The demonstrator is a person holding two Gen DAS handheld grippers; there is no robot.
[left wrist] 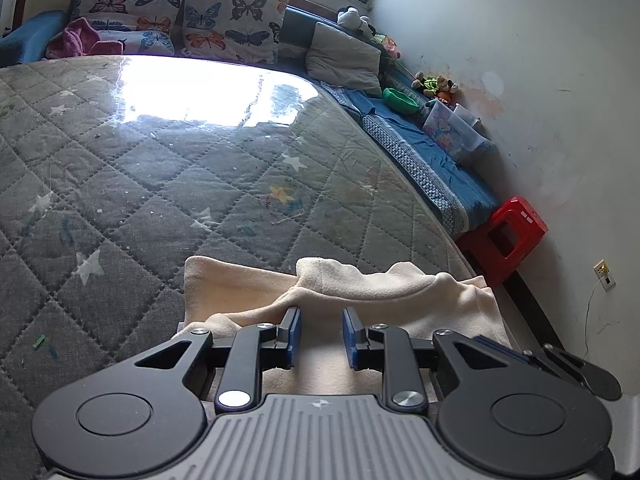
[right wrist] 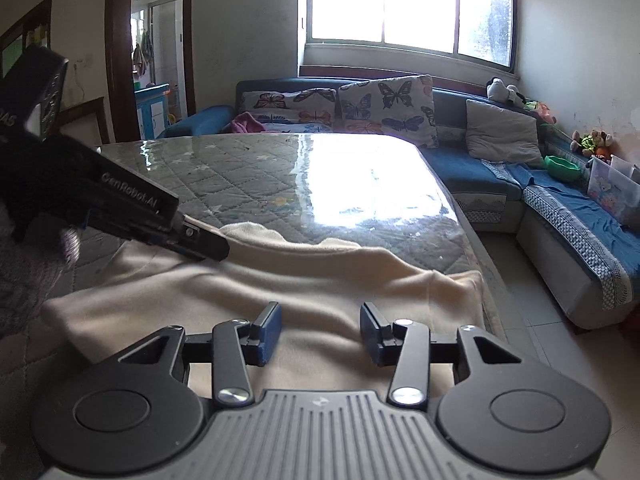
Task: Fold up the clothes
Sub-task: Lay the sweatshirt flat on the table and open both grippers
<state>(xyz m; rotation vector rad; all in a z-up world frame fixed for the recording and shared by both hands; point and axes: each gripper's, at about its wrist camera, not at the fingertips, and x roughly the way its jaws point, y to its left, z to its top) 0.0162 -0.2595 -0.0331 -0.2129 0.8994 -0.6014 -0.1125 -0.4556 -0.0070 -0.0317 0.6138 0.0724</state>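
Observation:
A cream fleece garment lies partly folded at the near edge of a quilted grey table top; it also shows in the right wrist view. My left gripper is open just above the cloth, jaws apart with nothing between them. In the right wrist view the left gripper reaches in from the left, its tip at the garment's far fold. My right gripper is open and hovers over the garment's near part. The right gripper's edge also shows in the left wrist view.
A blue corner sofa with butterfly cushions wraps the far and right sides. A grey pillow, soft toys, a green bowl and a plastic box lie on it. A red stool stands by the wall.

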